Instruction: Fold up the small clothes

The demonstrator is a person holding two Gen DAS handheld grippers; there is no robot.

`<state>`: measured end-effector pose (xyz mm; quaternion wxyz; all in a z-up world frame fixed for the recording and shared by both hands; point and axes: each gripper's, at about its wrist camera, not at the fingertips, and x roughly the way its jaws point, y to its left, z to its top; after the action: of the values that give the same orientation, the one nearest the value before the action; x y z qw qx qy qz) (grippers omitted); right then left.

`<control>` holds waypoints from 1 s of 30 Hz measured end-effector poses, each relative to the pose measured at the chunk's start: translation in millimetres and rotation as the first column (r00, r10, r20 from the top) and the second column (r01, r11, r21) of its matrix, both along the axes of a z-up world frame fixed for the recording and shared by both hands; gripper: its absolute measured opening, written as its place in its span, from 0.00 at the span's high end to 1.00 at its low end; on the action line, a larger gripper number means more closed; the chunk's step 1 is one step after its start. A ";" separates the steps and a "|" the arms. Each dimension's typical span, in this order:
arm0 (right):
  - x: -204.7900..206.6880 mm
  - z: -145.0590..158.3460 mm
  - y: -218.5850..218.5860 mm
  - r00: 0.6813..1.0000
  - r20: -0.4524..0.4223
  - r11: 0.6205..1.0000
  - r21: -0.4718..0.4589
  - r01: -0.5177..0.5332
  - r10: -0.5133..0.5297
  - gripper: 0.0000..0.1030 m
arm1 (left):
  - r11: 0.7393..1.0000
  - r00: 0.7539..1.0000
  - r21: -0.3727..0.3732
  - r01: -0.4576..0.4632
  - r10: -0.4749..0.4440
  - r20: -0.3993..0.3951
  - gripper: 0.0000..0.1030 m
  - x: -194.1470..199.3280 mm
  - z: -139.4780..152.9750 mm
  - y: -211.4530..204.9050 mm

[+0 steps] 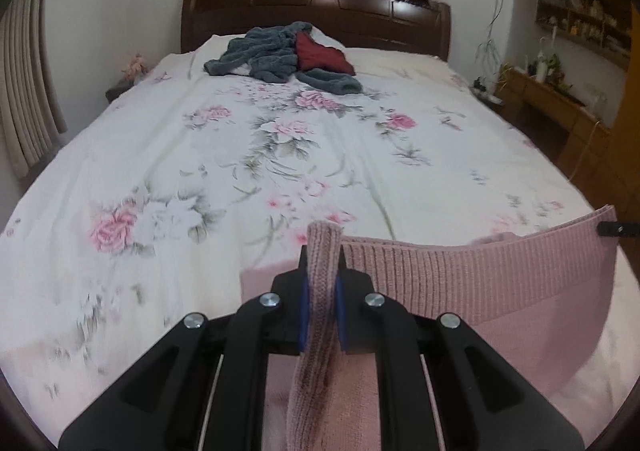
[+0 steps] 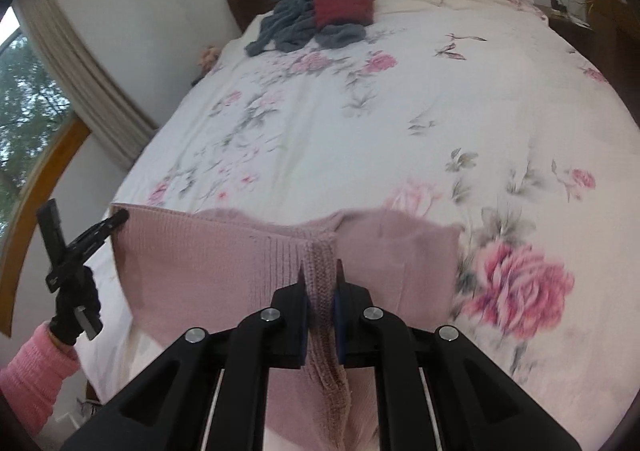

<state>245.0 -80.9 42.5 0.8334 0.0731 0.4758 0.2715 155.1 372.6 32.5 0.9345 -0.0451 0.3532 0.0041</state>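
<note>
Over the floral bedspread (image 1: 280, 155), left gripper (image 1: 323, 251) and right gripper (image 2: 319, 271) are both pinching the ribbed hem of a pink knit sweater (image 1: 460, 275), which is hanging soft, light and stretchy, best held at the hem corners

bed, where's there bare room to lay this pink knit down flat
The floral bedspread lies bare across its whole middle, between the heap of grey fleece clothes with the dark red knit by the wooden headboard and the pink ribbed knit garment that both the left gripper and right gripper hold. Only the headboard end is crowded.
</note>
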 end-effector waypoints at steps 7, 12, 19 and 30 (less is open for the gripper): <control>51.3 -47.0 18.1 0.997 -0.064 0.995 -0.089 0.040 -0.045 0.91 | 0.998 0.995 0.064 -0.017 0.023 -0.101 0.92 55.2 -48.4 -1.7; 70.9 -84.7 28.0 0.992 -0.110 0.988 -0.147 0.051 -0.068 0.91 | 0.997 0.981 0.079 -0.027 0.042 -0.189 0.91 73.6 -89.6 -1.9; 81.5 -114.0 29.5 0.982 -0.150 0.968 -0.237 0.077 -0.115 0.83 | 0.995 0.949 0.037 -0.094 0.100 -0.300 0.76 89.0 -120.9 17.8; 3.2 -82.0 -14.6 0.975 -0.198 0.990 -0.118 0.078 -0.100 0.68 | 0.979 0.970 -0.061 -0.193 0.181 -0.164 0.54 24.7 -67.9 37.5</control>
<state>248.2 -95.6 -39.5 0.7946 0.0759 0.5687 0.1984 179.7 410.1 -35.4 0.8966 -0.1135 0.4201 0.0823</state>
